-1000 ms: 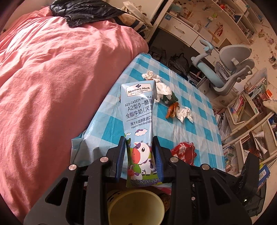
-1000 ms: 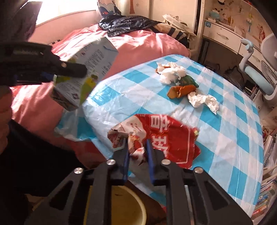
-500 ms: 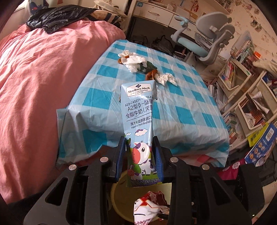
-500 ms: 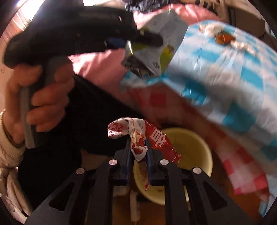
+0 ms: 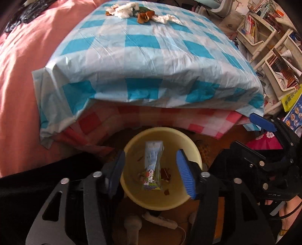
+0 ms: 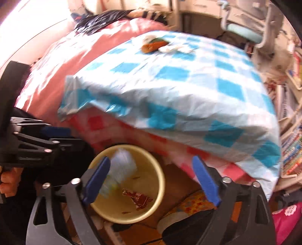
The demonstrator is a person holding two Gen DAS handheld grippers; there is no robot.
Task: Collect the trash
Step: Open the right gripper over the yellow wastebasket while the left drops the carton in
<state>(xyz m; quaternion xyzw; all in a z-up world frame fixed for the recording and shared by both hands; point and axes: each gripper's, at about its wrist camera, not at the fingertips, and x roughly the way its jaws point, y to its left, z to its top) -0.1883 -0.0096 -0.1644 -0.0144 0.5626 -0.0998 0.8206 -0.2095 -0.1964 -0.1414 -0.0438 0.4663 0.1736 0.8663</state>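
Note:
A yellow bin (image 5: 186, 136) (image 6: 162, 179) stands on the floor below the table's front edge. My left gripper (image 5: 150, 155) hangs over it, its jaws opening, and the milk carton (image 5: 152, 165) is free between them inside the bin. It is only a pale blur (image 6: 122, 162) in the right wrist view. The red snack wrapper (image 6: 137, 197) lies on the bin's bottom. My right gripper (image 6: 151, 160) is above the bin too, its jaws opening wide with nothing between the pads. Crumpled tissues and an orange peel (image 5: 143, 16) (image 6: 152, 46) lie at the table's far end.
The table wears a blue checked cloth (image 5: 151, 56) over a red checked one. A pink bedspread (image 5: 22, 66) fills the left. Shelves of books (image 5: 273, 47) crowd the right. A power strip (image 5: 160, 220) lies on the floor by the bin.
Both grippers came down from the table to the bin and opened. The milk carton has left my left gripper and the red wrapper my right; both are now in the bin.

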